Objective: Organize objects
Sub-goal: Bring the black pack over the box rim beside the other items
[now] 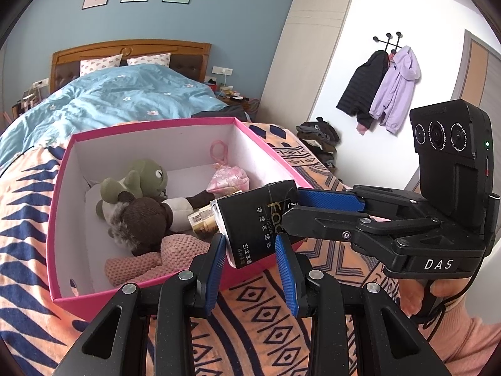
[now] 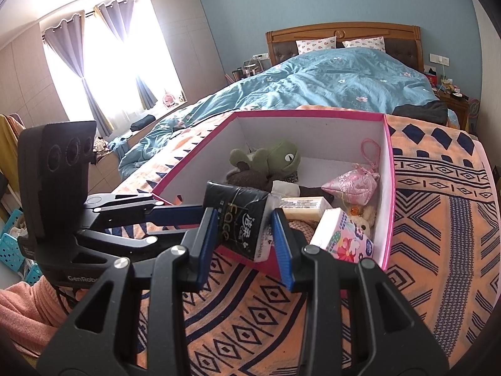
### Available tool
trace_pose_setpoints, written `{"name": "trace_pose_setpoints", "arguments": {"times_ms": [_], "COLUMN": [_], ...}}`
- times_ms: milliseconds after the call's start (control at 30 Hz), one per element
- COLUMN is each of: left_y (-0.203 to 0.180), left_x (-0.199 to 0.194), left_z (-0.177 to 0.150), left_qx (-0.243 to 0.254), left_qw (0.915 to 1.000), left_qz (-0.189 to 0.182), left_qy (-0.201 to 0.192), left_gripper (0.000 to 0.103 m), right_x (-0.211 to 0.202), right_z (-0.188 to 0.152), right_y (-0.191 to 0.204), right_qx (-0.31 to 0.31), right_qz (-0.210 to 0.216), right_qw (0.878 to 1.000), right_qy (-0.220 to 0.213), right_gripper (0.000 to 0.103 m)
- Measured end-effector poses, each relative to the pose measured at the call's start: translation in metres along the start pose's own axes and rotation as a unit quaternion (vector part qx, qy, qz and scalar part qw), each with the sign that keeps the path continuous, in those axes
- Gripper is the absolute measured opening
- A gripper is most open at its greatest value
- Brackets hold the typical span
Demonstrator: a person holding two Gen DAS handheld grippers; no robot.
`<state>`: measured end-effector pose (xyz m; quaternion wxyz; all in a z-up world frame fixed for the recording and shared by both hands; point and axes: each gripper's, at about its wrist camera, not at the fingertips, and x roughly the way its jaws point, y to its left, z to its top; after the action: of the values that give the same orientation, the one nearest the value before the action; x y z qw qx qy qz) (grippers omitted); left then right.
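Two claws share one load. We have the black pack [image 1: 256, 219] pinched from two sides. The left claw [image 1: 250, 236] is clamped across its near end. The right claw [image 1: 292, 205] comes in from the side and is clamped on its far upper corner. From the right wrist we see the same thing: the pads of the right claw [image 2: 243, 213] press on both faces of the pack [image 2: 241, 219], with no gap showing.

We judge the double hold is there because the pack is soft and long. One pinch at an end would let it droop or twist, while two let us steer it level.

The pack hangs tilted over the near rim of the pink box [image 1: 150, 127]. Its far end is already past the rim and its near end is still outside, above the blanket [image 1: 281, 313]. It appears to rest on nothing.

The box sits on the bed and is already fairly full. A frog [image 1: 147, 175] and a bear [image 1: 147, 222] lie toward the left, a pink knit [image 1: 141, 260] lies at the near wall, and a pouch [image 1: 228, 180] lies at the back right. A bright pack [image 2: 341, 235] leans in the near right corner. We think the free space is in the middle, just beyond the black pack, so it most likely needs to go forward and down.
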<state>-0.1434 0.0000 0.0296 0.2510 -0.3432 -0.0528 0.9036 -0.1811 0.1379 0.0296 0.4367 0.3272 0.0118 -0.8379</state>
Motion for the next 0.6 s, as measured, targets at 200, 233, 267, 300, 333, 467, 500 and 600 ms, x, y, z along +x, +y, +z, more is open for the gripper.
{"name": "trace_pose_setpoints", "arguments": {"times_ms": [200,233,267,300,333,467,500,600], "left_y": [0.0014,0.0022,0.0025,0.0028,0.0033,0.0046,0.0047,0.0051], "left_x": [0.0021,0.0027,0.0033,0.0037,0.0038,0.0039,0.0039,0.0039], "left_z": [0.0009,0.0010,0.0008,0.0008,0.0009,0.0013,0.0013,0.0020], "left_qx": [-0.002,-0.003,-0.003,-0.004,-0.005,-0.005,-0.005,-0.006], "left_qw": [1.0000,1.0000,1.0000,1.0000,1.0000,1.0000,1.0000,1.0000], "left_qz": [0.002,0.002,0.002,0.002,0.002,0.002,0.001,0.002], "left_qy": [0.003,0.003,0.004,0.004,0.005,0.005,0.005,0.005], "left_gripper": [0.033,0.033,0.033,0.033,0.033,0.033,0.033,0.033], "right_x": [0.0038,0.0047,0.0053,0.0057,0.0062,0.0071,0.0074,0.0090], "right_z": [0.0012,0.0013,0.0015,0.0015,0.0016,0.0020,0.0022,0.0026], "right_y": [-0.0018,-0.0022,-0.0023,-0.0026,-0.0028,-0.0037,-0.0039,-0.0048], "right_qx": [0.002,0.002,0.003,0.003,0.003,0.005,0.005,0.006], "right_qz": [-0.001,0.000,0.000,-0.001,-0.001,-0.001,-0.001,-0.002], "right_qw": [1.000,1.000,1.000,1.000,1.000,1.000,1.000,1.000], "right_qy": [0.002,0.003,0.004,0.004,0.005,0.005,0.006,0.006], "right_gripper": [0.039,0.039,0.039,0.039,0.039,0.039,0.039,0.039]}}
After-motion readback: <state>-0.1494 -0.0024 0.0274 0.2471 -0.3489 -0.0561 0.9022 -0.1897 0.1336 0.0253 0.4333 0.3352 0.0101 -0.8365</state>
